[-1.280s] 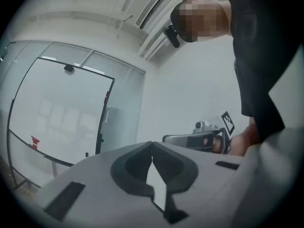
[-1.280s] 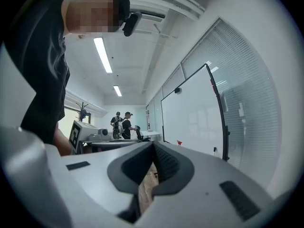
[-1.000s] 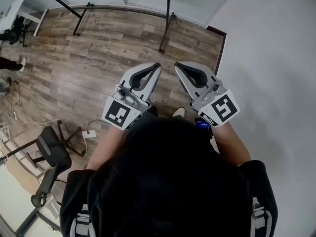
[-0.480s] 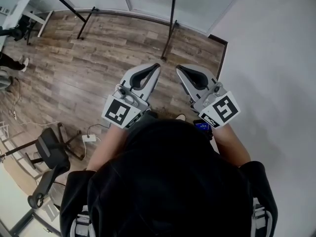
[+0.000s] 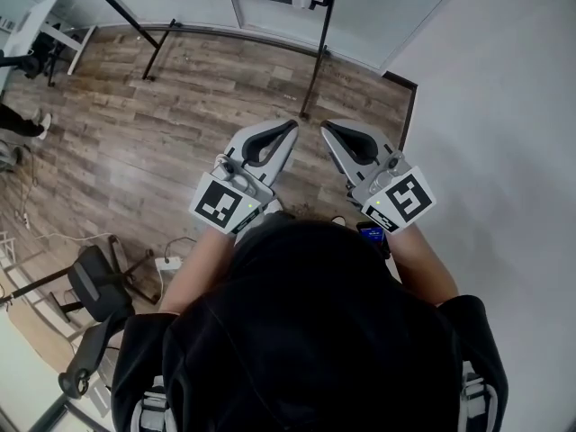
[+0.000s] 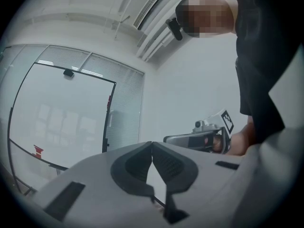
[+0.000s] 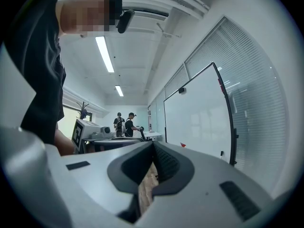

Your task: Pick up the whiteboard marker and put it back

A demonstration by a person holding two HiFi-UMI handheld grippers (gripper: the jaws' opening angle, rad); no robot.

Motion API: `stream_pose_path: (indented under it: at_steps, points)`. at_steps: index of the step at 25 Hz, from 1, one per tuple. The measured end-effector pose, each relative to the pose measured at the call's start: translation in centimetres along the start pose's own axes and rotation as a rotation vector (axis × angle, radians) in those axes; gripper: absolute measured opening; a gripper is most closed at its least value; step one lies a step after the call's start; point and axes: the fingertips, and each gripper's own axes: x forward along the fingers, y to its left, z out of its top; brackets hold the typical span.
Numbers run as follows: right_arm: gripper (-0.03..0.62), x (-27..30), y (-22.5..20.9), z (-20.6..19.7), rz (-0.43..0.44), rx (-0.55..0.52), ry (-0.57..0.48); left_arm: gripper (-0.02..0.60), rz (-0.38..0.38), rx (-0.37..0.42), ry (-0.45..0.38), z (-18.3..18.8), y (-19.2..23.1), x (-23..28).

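Note:
I hold both grippers level in front of me over a wooden floor point(image 5: 135, 133). The left gripper point(image 5: 290, 126) is shut with nothing in it, its tips meeting in the left gripper view point(image 6: 152, 144). Beside it, the right gripper point(image 5: 326, 126) is also shut and empty, seen again in its own view point(image 7: 153, 144). Ahead stands a whiteboard point(image 6: 57, 118) on a black stand point(image 5: 315, 57), also in the right gripper view point(image 7: 194, 122). A small red item point(image 6: 38, 151) sits low on the board. I cannot make out a whiteboard marker in any view.
A white wall point(image 5: 504, 106) runs along the right. An office chair point(image 5: 94, 282) and a power strip point(image 5: 166, 264) lie at lower left. A desk point(image 5: 40, 25) stands at far left. Two people point(image 7: 124, 123) stand far back in the room.
Both grippers and I have moved forward together toward the whiteboard; its stand and lower edge now sit nearer. Both grippers stay shut.

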Motion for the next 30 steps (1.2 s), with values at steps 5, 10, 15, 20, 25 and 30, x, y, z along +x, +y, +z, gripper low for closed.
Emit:
stream_pose_path:
  at_steps: [5,10,15,20,25,30]
  points:
    - [0.001,3.7,0.9,0.2,-0.020,0.004,-0.006,0.005,-0.011,0.001,-0.001,0.3,3.2,-2.1]
    - [0.000,7.0,1.6,0.3,-0.056,0.003,-0.013,0.005,-0.030,-0.001,-0.002,0.1,6.2,-4.0]
    - [0.000,9.2,1.8,0.2,-0.071,0.014,0.002,0.005,-0.033,-0.010,0.001,0.2,8.7,-4.6]
    - [0.000,10.2,0.9,-0.4,-0.061,0.000,0.018,0.005,-0.038,-0.009,-0.002,0.0,10.1,-4.1]
    - [0.000,10.8,-1.0,-0.6,-0.056,0.005,0.010,0.005,-0.020,-0.002,0.006,-0.5,11.7,-2.9]
    - [0.002,11.7,-3.9,-0.6,-0.053,0.003,-0.005,0.005,-0.003,0.010,0.009,-0.5,13.3,-0.6]
